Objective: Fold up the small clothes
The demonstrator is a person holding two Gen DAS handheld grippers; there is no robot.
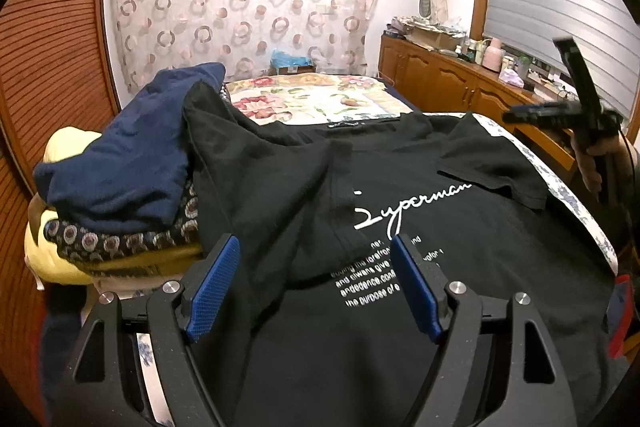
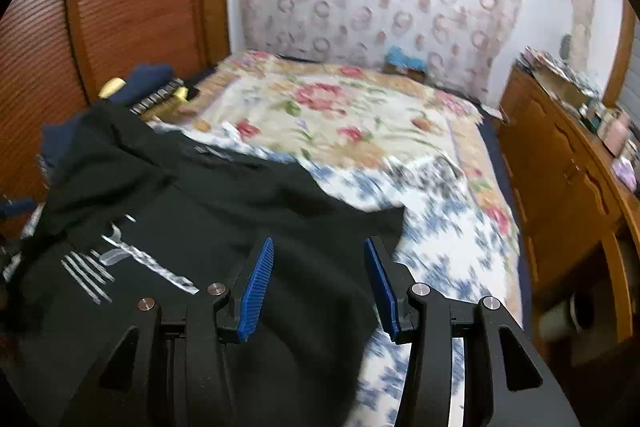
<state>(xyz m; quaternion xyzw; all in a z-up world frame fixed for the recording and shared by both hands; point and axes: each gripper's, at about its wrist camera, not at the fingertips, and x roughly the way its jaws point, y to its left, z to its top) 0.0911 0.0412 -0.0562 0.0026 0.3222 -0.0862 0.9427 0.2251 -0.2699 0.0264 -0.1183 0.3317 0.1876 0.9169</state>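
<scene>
Left wrist view gave us the black T-shirt [image 1: 420,227] spread flat over the bed [image 1: 320,99], its white script print facing up. We took that shirt as our landmark. Its right sleeve [image 1: 492,163] lay folded inward onto the chest, just above the print; its left side was bunched up against a pile of clothes [image 1: 120,195] stacked beside the shirt, with a navy garment [image 1: 132,147] on top, a dark patterned one beneath it and yellow fabric at the bottom.

Our left gripper [image 1: 316,287] hovered over the lower part of the shirt with its blue pads [image 1: 212,287] spread wide apart; we saw nothing pinched between them. Beyond the shirt's right edge, the other gripper appeared blurred, gripped by a hand [image 1: 592,159].

In the right wrist view, our right gripper [image 2: 320,283] sat above the shirt's right hem area, jaws parted, the blue pads [image 2: 256,291] clear of the cloth, with only dark fabric lying below the gap. The picture was smeared, so fine detail was lost. A blue-and-white floral sheet [image 2: 440,227] showed past the shirt's right edge, and a rose-patterned quilt [image 2: 340,107] lay beyond its collar. A wooden cabinet [image 2: 560,167] stood farther right of the shirt, its top cluttered.
</scene>
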